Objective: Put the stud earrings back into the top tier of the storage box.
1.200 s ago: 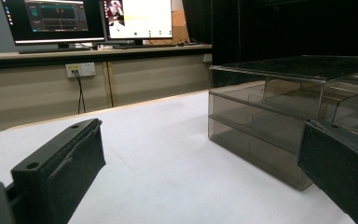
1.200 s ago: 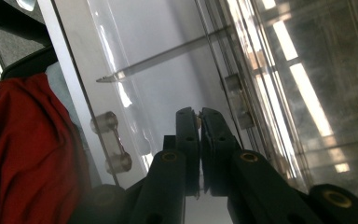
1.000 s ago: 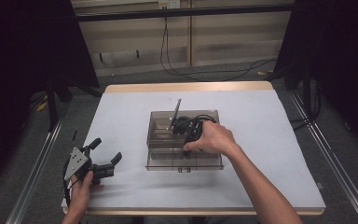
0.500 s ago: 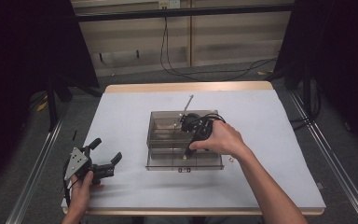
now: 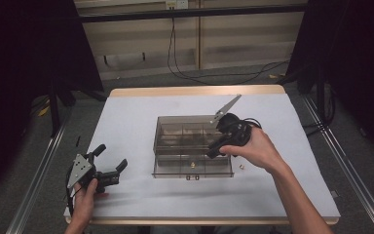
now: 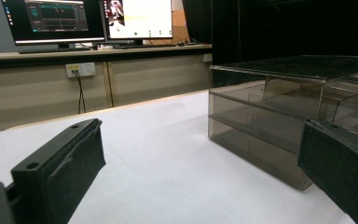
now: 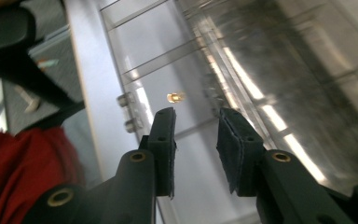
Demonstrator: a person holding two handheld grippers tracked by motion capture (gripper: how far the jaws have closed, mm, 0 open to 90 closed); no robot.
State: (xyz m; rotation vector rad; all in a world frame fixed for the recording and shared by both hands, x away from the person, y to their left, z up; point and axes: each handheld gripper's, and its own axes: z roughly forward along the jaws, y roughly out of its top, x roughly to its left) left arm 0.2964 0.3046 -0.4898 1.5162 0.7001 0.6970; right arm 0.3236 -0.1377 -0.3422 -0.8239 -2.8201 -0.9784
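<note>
One box [image 5: 193,146], long axis left-right, latch nearside

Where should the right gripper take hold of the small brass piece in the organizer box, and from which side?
Across its short body, from straight above. The small brass piece lies loose on the floor of a front compartment of the clear organizer box, with walls close by. The right gripper is open just short of it.

One clear compartment box [image 5: 193,146], two small brass pieces [image 5: 192,165]
</note>
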